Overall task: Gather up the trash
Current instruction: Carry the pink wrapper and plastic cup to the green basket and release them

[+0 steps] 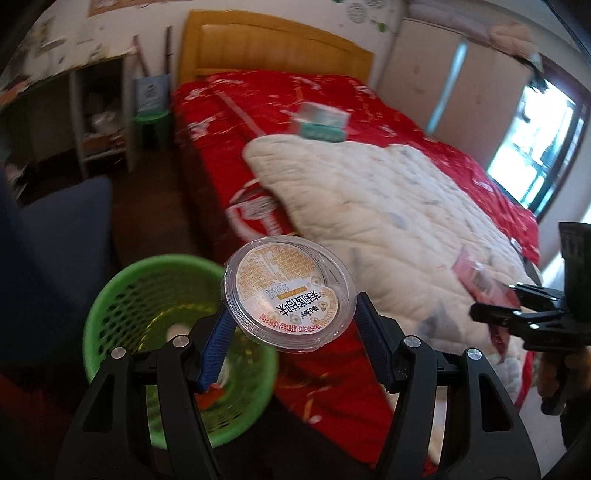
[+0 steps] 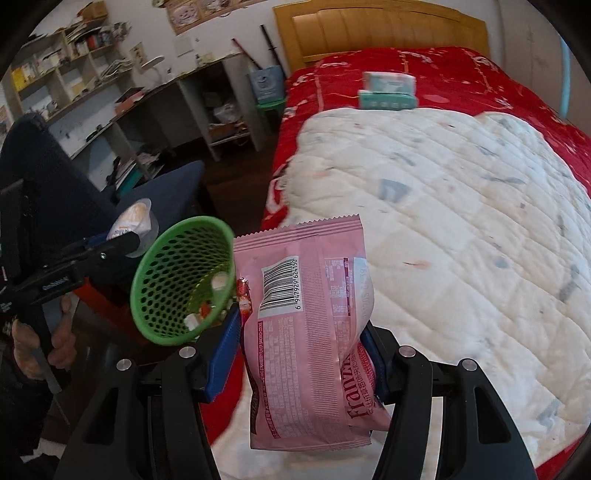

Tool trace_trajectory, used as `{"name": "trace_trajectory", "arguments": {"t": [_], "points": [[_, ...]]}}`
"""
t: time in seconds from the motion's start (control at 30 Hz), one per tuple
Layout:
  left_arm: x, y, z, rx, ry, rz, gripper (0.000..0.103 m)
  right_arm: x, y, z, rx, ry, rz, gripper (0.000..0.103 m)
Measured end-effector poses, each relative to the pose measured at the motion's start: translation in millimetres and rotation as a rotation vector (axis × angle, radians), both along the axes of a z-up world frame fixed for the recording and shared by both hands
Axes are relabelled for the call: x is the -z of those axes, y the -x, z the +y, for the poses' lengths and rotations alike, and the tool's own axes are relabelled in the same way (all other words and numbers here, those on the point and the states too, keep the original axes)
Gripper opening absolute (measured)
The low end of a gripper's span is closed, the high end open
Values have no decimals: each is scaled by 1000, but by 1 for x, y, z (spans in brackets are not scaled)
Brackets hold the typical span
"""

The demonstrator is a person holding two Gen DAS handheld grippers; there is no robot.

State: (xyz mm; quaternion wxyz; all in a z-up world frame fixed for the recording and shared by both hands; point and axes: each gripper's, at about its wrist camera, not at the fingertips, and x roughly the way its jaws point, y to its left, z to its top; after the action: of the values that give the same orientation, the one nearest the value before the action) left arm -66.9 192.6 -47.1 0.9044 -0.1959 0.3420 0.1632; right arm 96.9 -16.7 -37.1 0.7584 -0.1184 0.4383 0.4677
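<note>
2 claws, 1 item each. Left claw [image 1: 290, 325] grips 1 clear plastic cup [image 1: 289, 291] just above the rim of the 1 green basket [image 1: 110, 295]. Right claw [image 2: 301, 354] clenched on 1 pink snack wrapper [image 2: 306, 332], over bed [image 2: 461, 206] edge, beside basket. 2 teal boxes [image 2: 388, 90] stacked on bed.

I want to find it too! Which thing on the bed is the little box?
Look at the big bed with the red cover and the white quilt. Just past the quilt's far edge, toward the yellow wooden headboard, sits the teal and white box. It is the only boxy, blue-green thing lying there.
</note>
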Motion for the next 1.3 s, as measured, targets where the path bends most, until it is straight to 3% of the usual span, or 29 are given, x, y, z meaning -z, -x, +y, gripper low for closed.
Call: {"name": "trace_trajectory", "arguments": {"t": [0.4,0.63,0.7,1.3], "points": [[47,50,64,-177,72,115,64,9,26,59,-92,7,30,57],[68,57,81,-207,125,146,64,15,37,77,-122,20,45,57],[72,59,85,-216,147,142,69,15,41,81,-126,23,50,57],[64,96,90,-270,155,103,72,22,63,125,-194,29,89,58]]}}
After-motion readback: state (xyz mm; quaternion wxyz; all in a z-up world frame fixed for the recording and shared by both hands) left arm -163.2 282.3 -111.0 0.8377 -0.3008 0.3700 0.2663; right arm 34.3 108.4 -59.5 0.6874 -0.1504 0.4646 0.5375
